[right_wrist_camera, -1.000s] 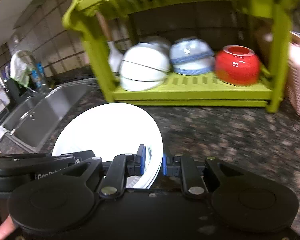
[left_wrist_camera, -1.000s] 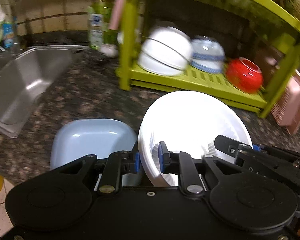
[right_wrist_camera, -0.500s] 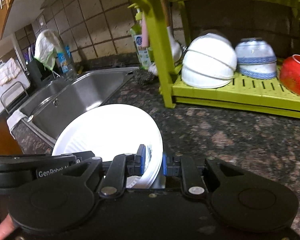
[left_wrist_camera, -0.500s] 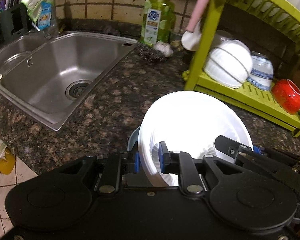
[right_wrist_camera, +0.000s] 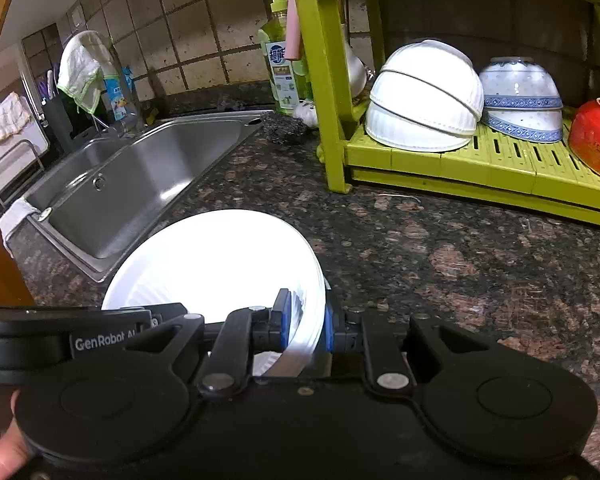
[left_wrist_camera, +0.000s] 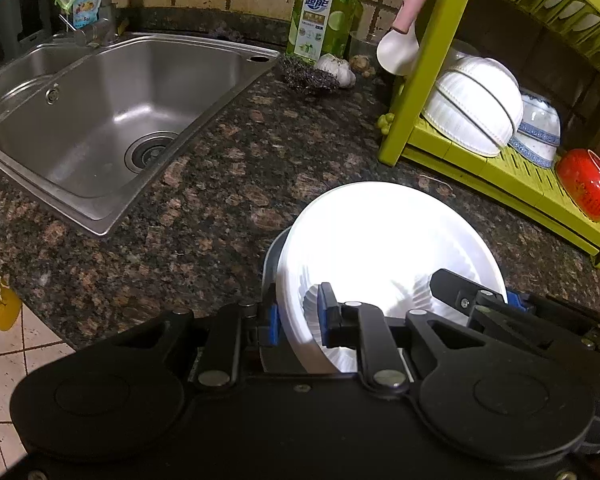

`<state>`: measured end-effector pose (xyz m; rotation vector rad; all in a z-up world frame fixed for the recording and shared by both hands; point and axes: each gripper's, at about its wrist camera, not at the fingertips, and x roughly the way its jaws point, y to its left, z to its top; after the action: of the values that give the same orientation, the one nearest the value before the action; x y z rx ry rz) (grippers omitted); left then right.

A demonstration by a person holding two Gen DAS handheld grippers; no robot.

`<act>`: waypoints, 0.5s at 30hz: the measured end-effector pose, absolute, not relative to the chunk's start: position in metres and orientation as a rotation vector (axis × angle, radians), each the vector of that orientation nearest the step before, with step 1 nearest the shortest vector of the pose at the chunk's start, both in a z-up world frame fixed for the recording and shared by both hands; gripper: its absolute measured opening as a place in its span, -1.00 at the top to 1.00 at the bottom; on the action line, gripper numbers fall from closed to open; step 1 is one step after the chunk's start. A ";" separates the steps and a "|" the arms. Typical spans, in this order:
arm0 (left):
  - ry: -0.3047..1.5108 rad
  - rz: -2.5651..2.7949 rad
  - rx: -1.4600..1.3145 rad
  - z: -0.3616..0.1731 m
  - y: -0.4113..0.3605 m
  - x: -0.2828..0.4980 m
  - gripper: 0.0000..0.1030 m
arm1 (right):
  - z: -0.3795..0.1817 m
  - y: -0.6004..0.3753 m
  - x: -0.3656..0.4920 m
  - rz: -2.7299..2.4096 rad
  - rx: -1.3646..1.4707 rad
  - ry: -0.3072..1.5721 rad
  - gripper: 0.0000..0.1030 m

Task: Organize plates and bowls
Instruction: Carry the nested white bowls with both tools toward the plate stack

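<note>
Left wrist view has the left gripper (left_wrist_camera: pixel 298 322) low in the frame, its jaws clamped on the near rim of the white plate (left_wrist_camera: pixel 384 248), one blue pad inside the fluted rim and one outside. Right wrist view shows the right gripper (right_wrist_camera: pixel 306 326) pinching the same plate (right_wrist_camera: pixel 216 260) on its opposite rim, jaws closed on it too. The plate sits at lower centre of both frames, over the granite counter (left_wrist_camera: pixel 228 184), with a blue-grey dish edge (left_wrist_camera: pixel 272 256) peeking from beneath it. The green rack (right_wrist_camera: pixel 480 164) fills the upper right, bowls already on its lower shelf. Likely the plate is headed for that rack, so both grips should stay level and move together; any twist between them would strain the rim or let it slip.
</note>
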<state>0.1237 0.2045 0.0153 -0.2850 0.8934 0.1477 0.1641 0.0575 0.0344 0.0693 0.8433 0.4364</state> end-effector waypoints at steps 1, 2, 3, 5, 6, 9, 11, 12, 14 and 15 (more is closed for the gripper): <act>0.892 0.148 -0.282 0.015 0.204 0.124 0.52 | 0.033 0.057 0.165 0.435 0.069 0.846 0.65; 0.891 0.148 -0.277 0.014 0.203 0.125 0.52 | 0.032 0.056 0.166 0.434 0.072 0.848 0.65; 0.890 0.149 -0.273 0.014 0.202 0.125 0.51 | 0.032 0.055 0.167 0.433 0.075 0.850 0.65; 0.887 0.150 -0.264 0.014 0.201 0.125 0.51 | 0.031 0.054 0.168 0.435 0.081 0.853 0.64; 0.884 0.149 -0.262 0.015 0.201 0.125 0.51 | 0.031 0.054 0.168 0.438 0.082 0.856 0.61; 0.883 0.153 -0.270 0.014 0.203 0.126 0.40 | 0.032 0.054 0.168 0.446 0.091 0.861 0.60; 0.884 0.156 -0.274 0.014 0.204 0.126 0.39 | 0.033 0.054 0.168 0.449 0.090 0.858 0.60; 0.886 0.155 -0.277 0.014 0.205 0.127 0.39 | 0.034 0.054 0.167 0.449 0.089 0.855 0.60; 0.889 0.153 -0.284 0.013 0.205 0.127 0.38 | 0.035 0.054 0.167 0.450 0.090 0.850 0.58; 0.890 0.154 -0.286 0.013 0.206 0.127 0.36 | 0.035 0.053 0.167 0.452 0.093 0.849 0.56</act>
<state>0.1273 0.2055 0.0133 -0.2859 0.8899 0.1537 0.1667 0.0533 0.0349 0.0927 0.8493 0.4520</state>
